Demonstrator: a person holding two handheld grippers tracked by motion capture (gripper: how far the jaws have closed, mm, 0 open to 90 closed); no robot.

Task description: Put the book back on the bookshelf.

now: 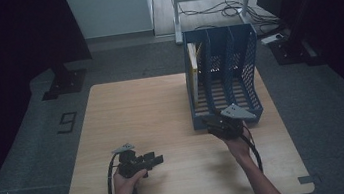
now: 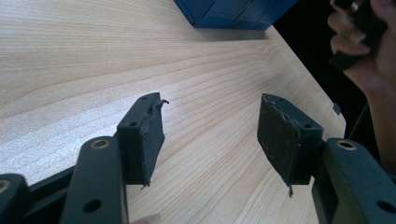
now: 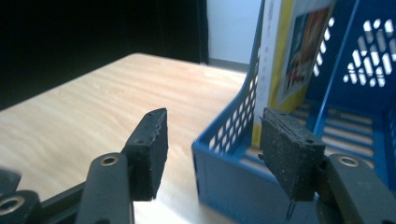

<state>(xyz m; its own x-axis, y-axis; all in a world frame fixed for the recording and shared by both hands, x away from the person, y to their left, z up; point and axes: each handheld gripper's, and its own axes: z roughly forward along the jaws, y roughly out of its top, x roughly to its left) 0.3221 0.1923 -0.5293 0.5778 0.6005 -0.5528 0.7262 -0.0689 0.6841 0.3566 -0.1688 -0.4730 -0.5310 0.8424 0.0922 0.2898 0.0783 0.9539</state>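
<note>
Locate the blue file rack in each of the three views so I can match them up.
High view: the blue file rack stands on the table's far right part.
Left gripper view: its base corner sits at the top edge, right of centre.
Right gripper view: it is on the right, near wall between the jaws.
Shared landmark: the wooden table.

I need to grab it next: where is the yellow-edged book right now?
The yellow-edged book stands upright in the leftmost slot of the blue plastic file rack, at the wooden table's far right in the high view.

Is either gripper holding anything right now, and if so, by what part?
Nothing is held. The left gripper is open over bare table; the right gripper is open at the blue file rack's front corner.
</note>
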